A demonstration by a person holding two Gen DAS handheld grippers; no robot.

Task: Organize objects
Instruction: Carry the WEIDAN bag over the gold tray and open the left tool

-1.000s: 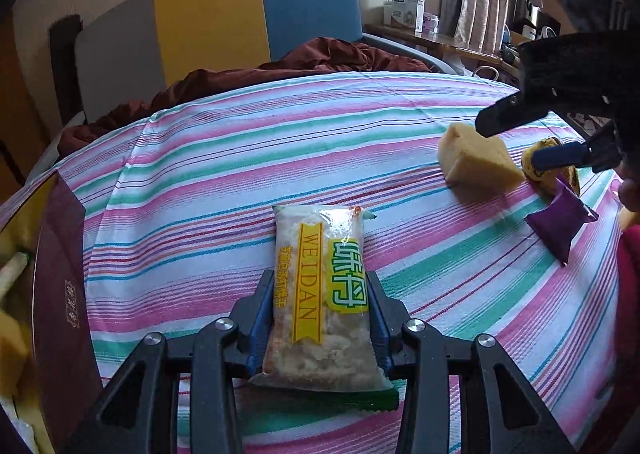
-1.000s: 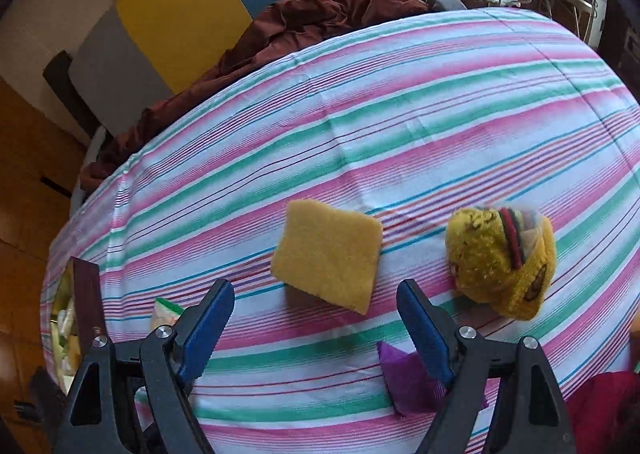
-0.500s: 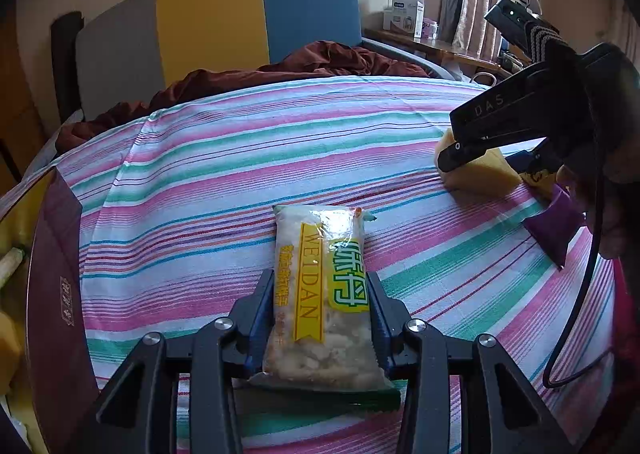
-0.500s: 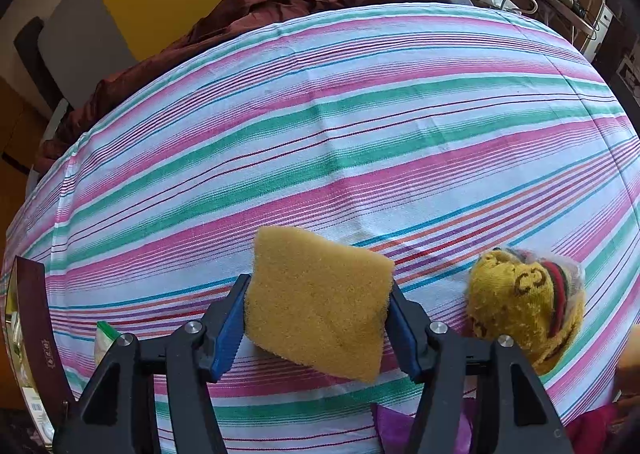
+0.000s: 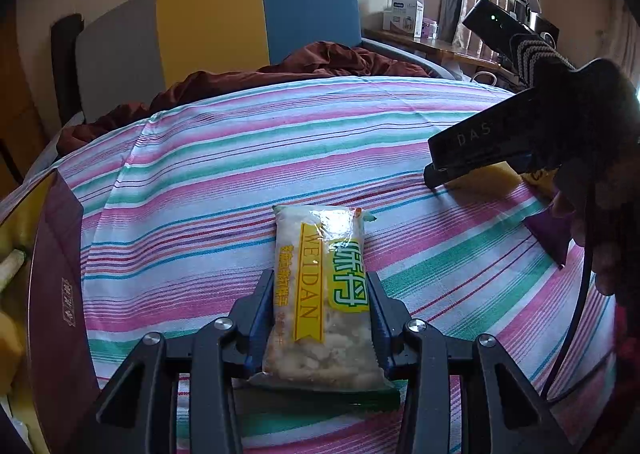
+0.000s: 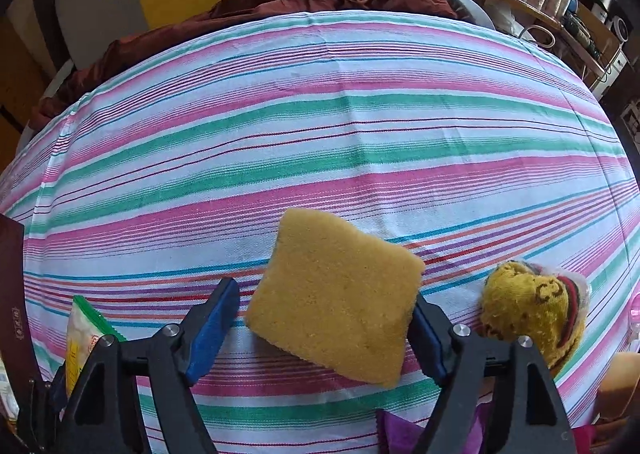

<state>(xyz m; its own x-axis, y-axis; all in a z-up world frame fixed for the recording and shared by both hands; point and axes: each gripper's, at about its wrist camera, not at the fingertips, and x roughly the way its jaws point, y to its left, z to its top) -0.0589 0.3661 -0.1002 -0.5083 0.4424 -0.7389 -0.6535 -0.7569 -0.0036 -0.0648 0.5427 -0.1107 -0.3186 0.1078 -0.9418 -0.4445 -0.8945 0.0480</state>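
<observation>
On the striped cloth (image 6: 320, 125), a snack pack (image 5: 320, 294) is clamped by the left gripper (image 5: 320, 318), while a sponge (image 6: 332, 298) lies between the opening jaws of the right gripper (image 6: 320, 330).

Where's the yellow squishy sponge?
In the right wrist view, the square yellow sponge sits between the right gripper's opening jaws, left of the yellow knitted sock.

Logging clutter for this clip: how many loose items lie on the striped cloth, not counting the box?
4: snack packet in the left gripper; yellow sponge between the right gripper's opening jaws; yellow knitted sock beside it; purple pouch nearer. Others may be hidden.
</observation>
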